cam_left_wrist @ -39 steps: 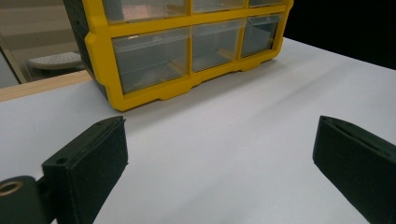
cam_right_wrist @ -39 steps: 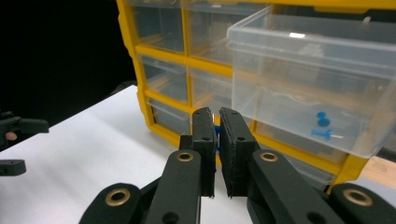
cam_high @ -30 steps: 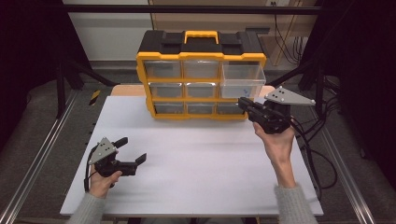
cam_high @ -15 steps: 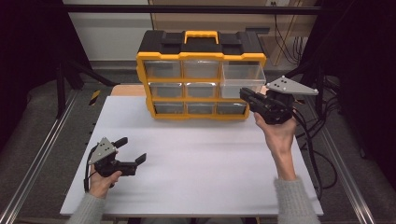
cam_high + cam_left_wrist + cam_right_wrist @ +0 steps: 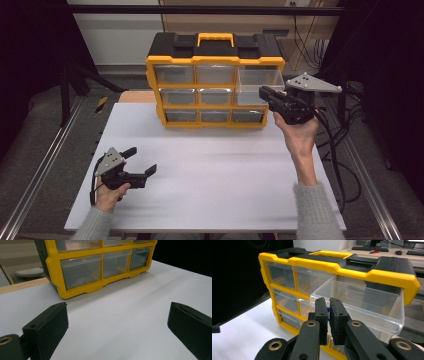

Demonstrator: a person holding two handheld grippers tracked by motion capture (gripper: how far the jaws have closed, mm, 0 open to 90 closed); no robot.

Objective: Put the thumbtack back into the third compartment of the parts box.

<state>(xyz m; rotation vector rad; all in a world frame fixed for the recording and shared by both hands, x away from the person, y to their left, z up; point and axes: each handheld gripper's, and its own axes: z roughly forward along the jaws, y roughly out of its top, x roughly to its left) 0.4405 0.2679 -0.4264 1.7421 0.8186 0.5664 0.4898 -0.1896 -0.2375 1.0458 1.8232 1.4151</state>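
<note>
Tabletop [image 5: 210, 160]: while it carries the yellow organizer [image 5: 215, 82] at its far edge, the rest lies bare.
Open drawer [image 5: 362, 302]: top right, pulled out toward the right claw [image 5: 266, 93], just ahead of its tips.
Right claw: nearer hand; closed on a small blue item [image 5: 327, 312] (identity unclear).
Left claw [image 5: 141, 163]: jaws spread, empty, well apart.

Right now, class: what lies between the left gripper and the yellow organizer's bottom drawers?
Nothing: bare white table runs from the open left gripper to the organizer, seen in the left gripper view.
</note>
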